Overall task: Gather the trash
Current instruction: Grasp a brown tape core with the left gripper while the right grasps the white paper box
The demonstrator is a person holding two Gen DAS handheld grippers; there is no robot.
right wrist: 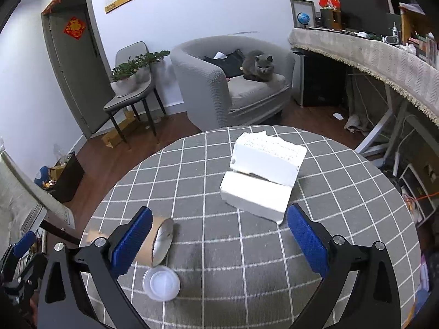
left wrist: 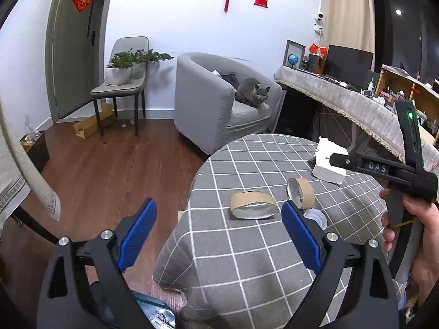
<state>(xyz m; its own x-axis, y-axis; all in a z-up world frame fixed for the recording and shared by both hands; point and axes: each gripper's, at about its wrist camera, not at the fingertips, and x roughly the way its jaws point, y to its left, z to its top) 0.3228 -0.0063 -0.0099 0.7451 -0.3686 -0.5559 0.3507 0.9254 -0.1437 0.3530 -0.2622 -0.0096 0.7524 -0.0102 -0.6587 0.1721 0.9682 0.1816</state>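
**Trash on the round table: start w/ the foam block**

Trash sits spread over the checked tablecloth (right wrist: 208,170): a broken white foam block (right wrist: 260,181) toward the far-middle, two flattened cardboard tape cores (left wrist: 253,204) (left wrist: 301,192) nearer the left side, and a small clear plastic lid (right wrist: 162,282) close to the near edge. Nothing is picked up yet.

Right gripper (right wrist: 219,240) hovers over the table w/ jaws wide apart, empty, foam block just ahead of it. Left gripper (left wrist: 219,233) is also spread open and empty, over the table's left edge, approx. in line w/ the nearer core.

Doing it well, as I judge it:
- Foam looks light and crumbly, so close gently across its narrow side, not the cracked seam, or it may split in two.
- Cores are squashed flat-ish; pinch across the thin wall, one pad inside the ring, one outside.
- Lid lies flat on cloth, hard to get under. Prob. slide it to the edge or snag cloth-free w/ a low, angled approach.
- Don't catch the tablecloth in the pads; it will drag everything.
- A dark bin (right wrist: 67,176) stands on the floor at left, a likely drop spot.
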